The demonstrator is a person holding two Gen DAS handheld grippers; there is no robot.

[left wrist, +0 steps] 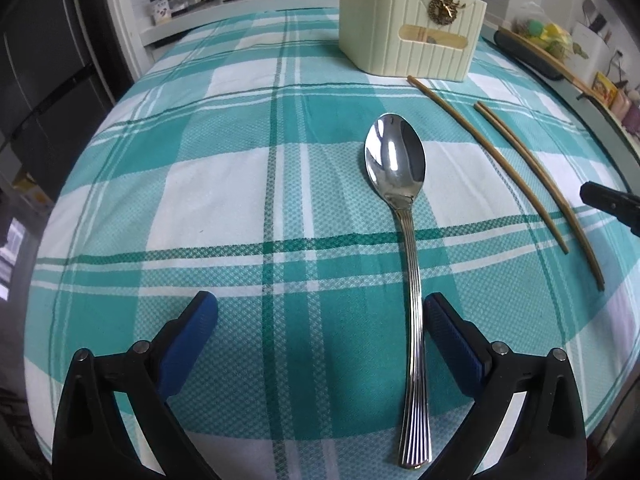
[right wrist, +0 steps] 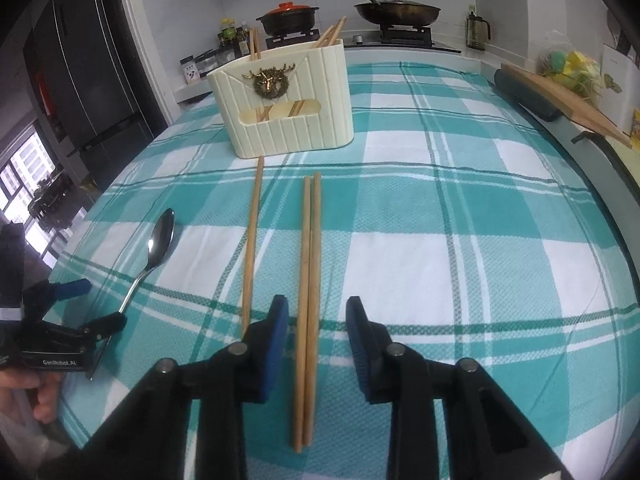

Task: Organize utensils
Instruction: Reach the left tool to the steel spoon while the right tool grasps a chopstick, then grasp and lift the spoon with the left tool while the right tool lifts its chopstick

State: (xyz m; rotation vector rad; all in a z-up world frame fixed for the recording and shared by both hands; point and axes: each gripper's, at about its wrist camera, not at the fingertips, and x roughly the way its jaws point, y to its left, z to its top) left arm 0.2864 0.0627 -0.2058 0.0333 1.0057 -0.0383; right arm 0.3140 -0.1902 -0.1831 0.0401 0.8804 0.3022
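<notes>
A steel spoon (left wrist: 404,216) lies on the teal plaid cloth (left wrist: 224,208), bowl away from me. My left gripper (left wrist: 320,304) is open, and the spoon's handle lies between its fingers, close to the right one. The spoon (right wrist: 154,256) and left gripper (right wrist: 86,304) also show at the left of the right wrist view. My right gripper (right wrist: 316,308) is open around a pair of wooden chopsticks (right wrist: 309,300) lying on the cloth. A third chopstick (right wrist: 252,244) lies just left of them. A cream utensil holder (right wrist: 286,100) with several chopsticks stands behind; it also shows in the left wrist view (left wrist: 408,26).
A stove with a red-lidded pot (right wrist: 288,18) and a lidded pan (right wrist: 396,10) lies behind the table. A wooden board (right wrist: 560,96) and a dark roll (right wrist: 524,94) sit at the right edge. A dark fridge (right wrist: 84,60) stands at the left.
</notes>
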